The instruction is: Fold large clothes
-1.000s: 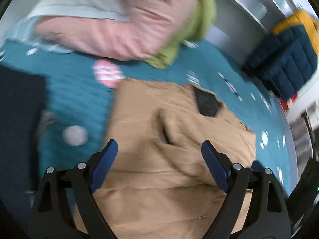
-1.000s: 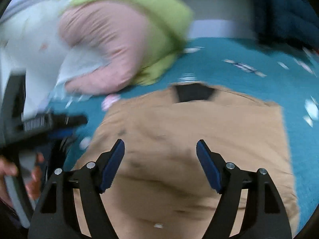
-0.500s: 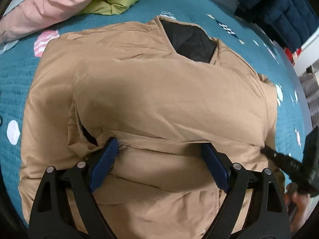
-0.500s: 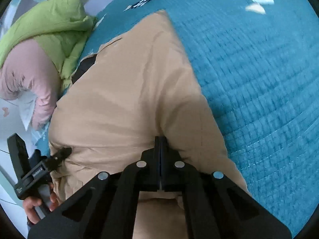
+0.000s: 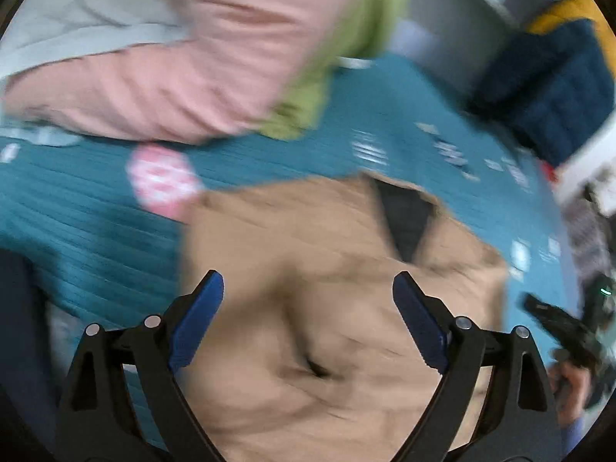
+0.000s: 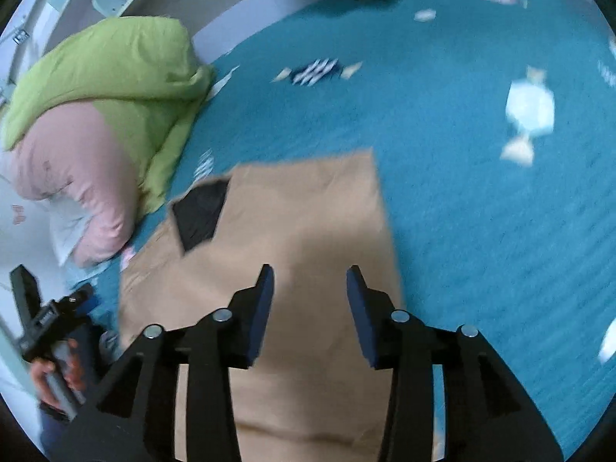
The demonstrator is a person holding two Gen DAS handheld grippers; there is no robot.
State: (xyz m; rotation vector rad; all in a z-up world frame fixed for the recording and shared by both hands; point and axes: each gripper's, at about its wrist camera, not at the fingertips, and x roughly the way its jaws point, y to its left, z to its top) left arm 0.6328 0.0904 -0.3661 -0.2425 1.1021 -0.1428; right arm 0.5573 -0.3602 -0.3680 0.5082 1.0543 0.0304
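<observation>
The right gripper (image 6: pixel 310 281) hung above the tan jacket (image 6: pixel 300 254), its blue pads (image 6: pixel 261 312) parted with nothing between them; its jaws had just been opening after a full close. The left gripper (image 5: pixel 308 288) stood wide apart too, over the same jacket and clear of the cloth. The jacket lay flat on the teal bedspread (image 6: pixel 481 192), sleeves tucked in, dark collar lining (image 6: pixel 200 211) at its far end. Beyond it, far left, a pink garment (image 5: pixel 192 69) and a green one (image 6: pixel 107 69) sat piled together; a navy quilted item (image 5: pixel 546 92) rested far right. The left wrist view was blurred.
</observation>
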